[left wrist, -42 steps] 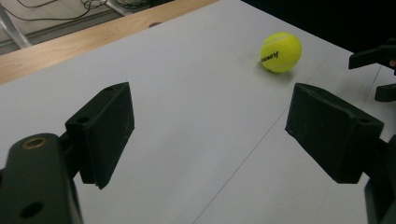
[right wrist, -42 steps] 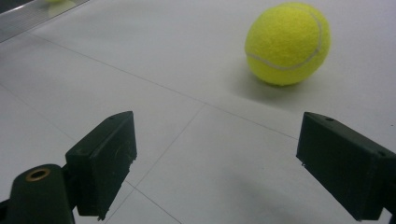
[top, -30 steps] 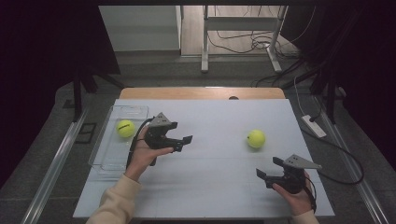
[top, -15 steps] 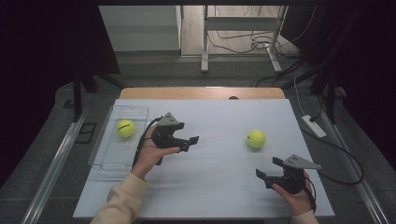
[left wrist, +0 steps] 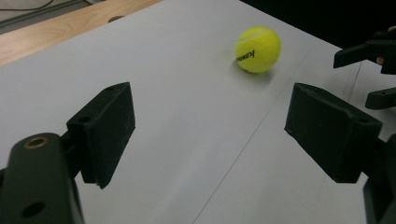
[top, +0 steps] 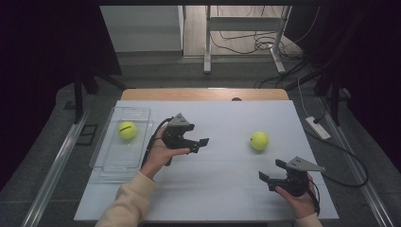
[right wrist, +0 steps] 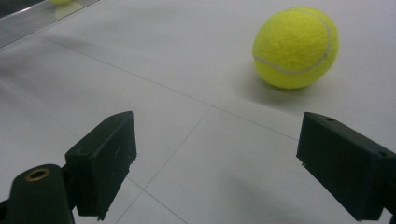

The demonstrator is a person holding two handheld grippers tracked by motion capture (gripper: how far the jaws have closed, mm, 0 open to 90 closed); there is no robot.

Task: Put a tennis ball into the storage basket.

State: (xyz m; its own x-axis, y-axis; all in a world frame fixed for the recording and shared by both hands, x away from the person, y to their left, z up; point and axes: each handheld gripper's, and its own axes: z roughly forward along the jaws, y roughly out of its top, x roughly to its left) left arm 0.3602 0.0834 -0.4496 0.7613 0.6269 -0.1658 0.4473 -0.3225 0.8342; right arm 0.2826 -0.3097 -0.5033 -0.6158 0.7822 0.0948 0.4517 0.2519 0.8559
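- Your table [top: 222, 118] is a pale grey-white sheet with faint seam lines, and a strip of bare wood shows along its far edge at the upper middle of the high view.
- Around it the room is dark: grey floor, a metal stand leg and loose cables at the top of the frame, a white power strip [top: 318, 127] just off the table's right edge.
- A clear plastic tray [top: 106, 158] sits at the left of the table, its long side along the left edge; one tennis ball in the tray [top: 126, 130] lies toward its far end.
- A second tennis ball [top: 259, 140] rests on the bare sheet at the right of centre, well apart from the tray.
- Your left gripper [top: 197, 144] is held just right of the tray, pointing toward the right of the frame; its fingers [left wrist: 103, 130] stand wide with nothing between them, the ball ahead of them.
- Your right gripper [top: 269, 172] sits at the lower right near the front edge, pointing left; its fingers [right wrist: 105, 158] are wide and empty too, the ball near, up and to the right in its own view.
- The middle and front of the sheet between your two hands lie bare.
- Your right forearm is cut off by the bottom edge; the print on the ball is too small to read surely.
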